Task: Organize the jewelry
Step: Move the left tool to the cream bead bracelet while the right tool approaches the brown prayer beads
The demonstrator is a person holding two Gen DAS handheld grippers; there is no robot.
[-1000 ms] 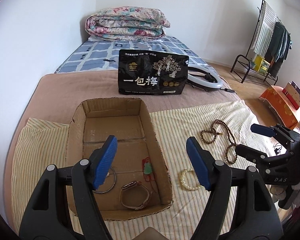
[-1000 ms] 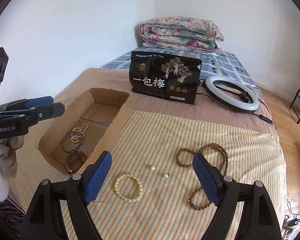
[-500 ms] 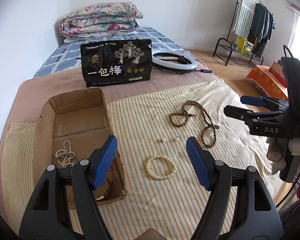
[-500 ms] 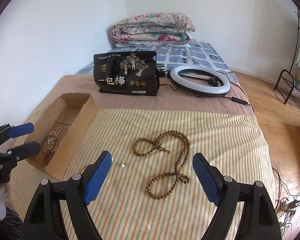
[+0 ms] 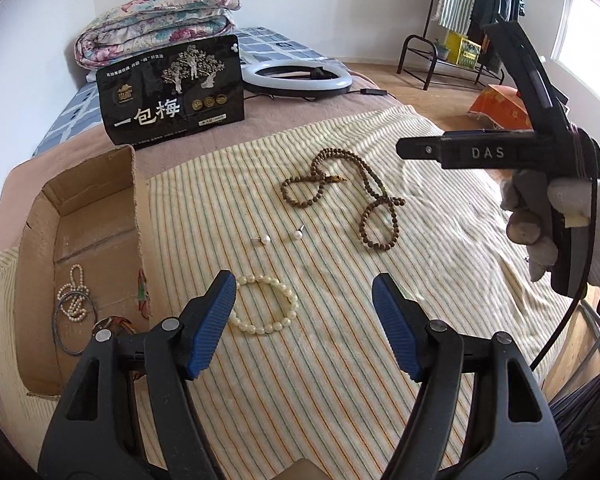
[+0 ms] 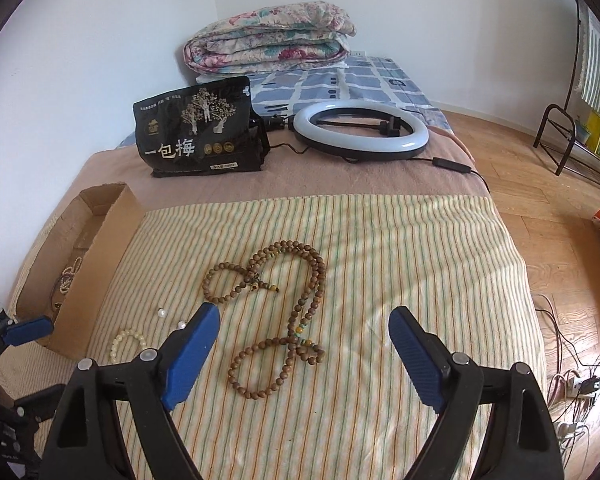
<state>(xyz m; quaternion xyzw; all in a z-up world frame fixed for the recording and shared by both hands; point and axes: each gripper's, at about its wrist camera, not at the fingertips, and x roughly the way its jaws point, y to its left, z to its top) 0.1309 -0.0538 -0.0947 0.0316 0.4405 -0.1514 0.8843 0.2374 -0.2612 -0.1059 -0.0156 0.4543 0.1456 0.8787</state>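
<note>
The left gripper (image 5: pixel 304 320) is hovering over the striped yellow cloth (image 5: pixel 340 360) on the bed, its blue-padded fingers (image 5: pixel 212 320) standing wide apart with nothing between them. The cream-coloured beaded bracelet (image 5: pixel 264 308) is lying on the cloth just beside the left finger, and two small white pearl earrings (image 5: pixel 282 237) are resting a little beyond it. The long brown wooden bead necklace (image 5: pixel 340 196) is sprawling in loops farther out on the cloth. The open brown cardboard box (image 5: pixel 96 216) is sitting at the cloth's left edge, holding a white pearl strand (image 5: pixel 74 296), a dark metal bangle (image 5: pixel 66 336) and a red-corded piece with a green pendant (image 5: pixel 142 292). The right gripper (image 6: pixel 304 344) is hanging above the wooden bead necklace (image 6: pixel 276 308), its blue fingers (image 6: pixel 416 356) also spread wide and gripping nothing; in the left wrist view it is appearing side-on, held by a white-gloved hand (image 5: pixel 560 232). Behind the cloth, a black printed snack bag (image 6: pixel 200 136) is standing upright beside a white ring light (image 6: pixel 360 132), with a folded floral quilt (image 6: pixel 268 40) lying farther back.
</note>
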